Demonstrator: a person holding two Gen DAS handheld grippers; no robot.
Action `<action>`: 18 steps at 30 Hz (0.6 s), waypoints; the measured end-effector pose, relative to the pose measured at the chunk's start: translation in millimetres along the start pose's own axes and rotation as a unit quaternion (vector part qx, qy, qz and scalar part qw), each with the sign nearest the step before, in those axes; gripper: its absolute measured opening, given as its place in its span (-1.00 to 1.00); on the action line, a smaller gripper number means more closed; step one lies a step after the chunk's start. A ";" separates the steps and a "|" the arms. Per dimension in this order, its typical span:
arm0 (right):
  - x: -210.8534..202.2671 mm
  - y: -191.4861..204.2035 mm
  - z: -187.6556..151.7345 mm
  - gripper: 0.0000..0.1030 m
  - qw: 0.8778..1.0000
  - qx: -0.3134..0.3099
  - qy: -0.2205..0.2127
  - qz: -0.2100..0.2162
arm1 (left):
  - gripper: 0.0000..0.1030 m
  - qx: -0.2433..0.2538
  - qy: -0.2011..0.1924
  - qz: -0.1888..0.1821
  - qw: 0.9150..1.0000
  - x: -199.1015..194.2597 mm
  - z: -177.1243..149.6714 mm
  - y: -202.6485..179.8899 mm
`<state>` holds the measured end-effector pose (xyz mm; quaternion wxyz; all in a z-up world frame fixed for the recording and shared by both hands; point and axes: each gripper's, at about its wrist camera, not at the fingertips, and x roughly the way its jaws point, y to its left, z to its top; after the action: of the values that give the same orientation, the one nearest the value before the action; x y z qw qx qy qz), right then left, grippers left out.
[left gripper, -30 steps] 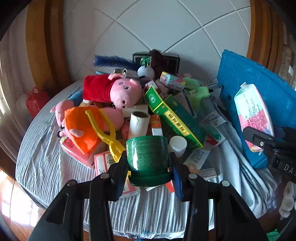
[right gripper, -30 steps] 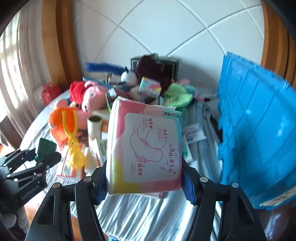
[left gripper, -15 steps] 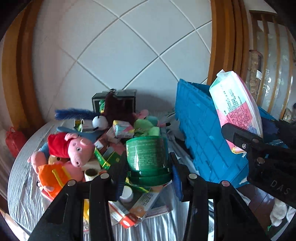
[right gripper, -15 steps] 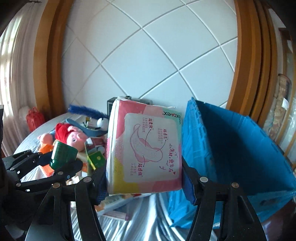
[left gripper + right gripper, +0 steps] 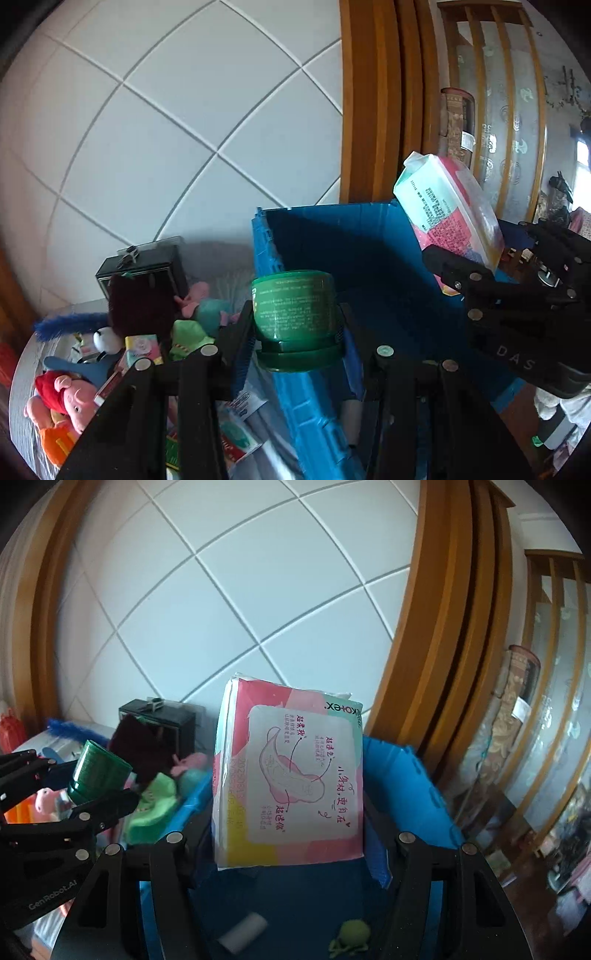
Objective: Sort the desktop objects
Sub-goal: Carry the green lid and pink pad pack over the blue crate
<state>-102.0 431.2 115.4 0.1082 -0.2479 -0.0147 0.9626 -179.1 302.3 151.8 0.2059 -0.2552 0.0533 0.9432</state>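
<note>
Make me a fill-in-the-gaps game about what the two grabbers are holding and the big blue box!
1. The left gripper holds a ____ jar.
2. The right gripper holds a pink ____.
3. Both are held above a ____ bin.
4. In the bin lies a white roll beside a small ____ toy.

Missing words: green; pack; blue; green

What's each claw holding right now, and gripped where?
Left claw: green jar, upside down, pinched across its side walls near the lid. Right claw: pink pad pack, gripped by its two side edges near the bottom.
</note>
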 end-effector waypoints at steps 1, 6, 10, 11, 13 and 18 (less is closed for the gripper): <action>10.1 -12.7 3.9 0.26 1.000 0.000 0.005 -0.004 | -0.19 0.000 0.003 -0.008 1.000 7.6 8.8 -8.1; 60.1 -77.5 15.6 0.26 0.998 0.012 0.057 -0.011 | -0.19 -0.007 0.043 -0.033 0.999 68.2 56.6 -43.0; 109.3 -122.7 15.5 0.26 0.992 0.040 0.116 -0.003 | -0.19 0.000 0.107 -0.023 0.994 132.4 81.0 -70.0; 123.9 -132.6 12.9 0.26 0.990 0.047 0.134 -0.001 | -0.19 0.000 0.127 -0.019 0.992 150.6 84.5 -75.7; 156.9 -148.1 3.4 0.26 0.984 0.053 0.171 -0.009 | -0.19 0.002 0.164 -0.002 0.986 184.9 82.9 -85.4; 226.4 -157.1 -41.7 0.26 0.960 0.054 0.275 0.009 | -0.19 0.001 0.263 0.018 0.965 256.5 44.5 -101.3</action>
<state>-243.7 632.3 -15.7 0.1127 -0.4966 0.0696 0.8578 -358.8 496.3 61.5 0.1676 -0.4927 0.1116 0.8466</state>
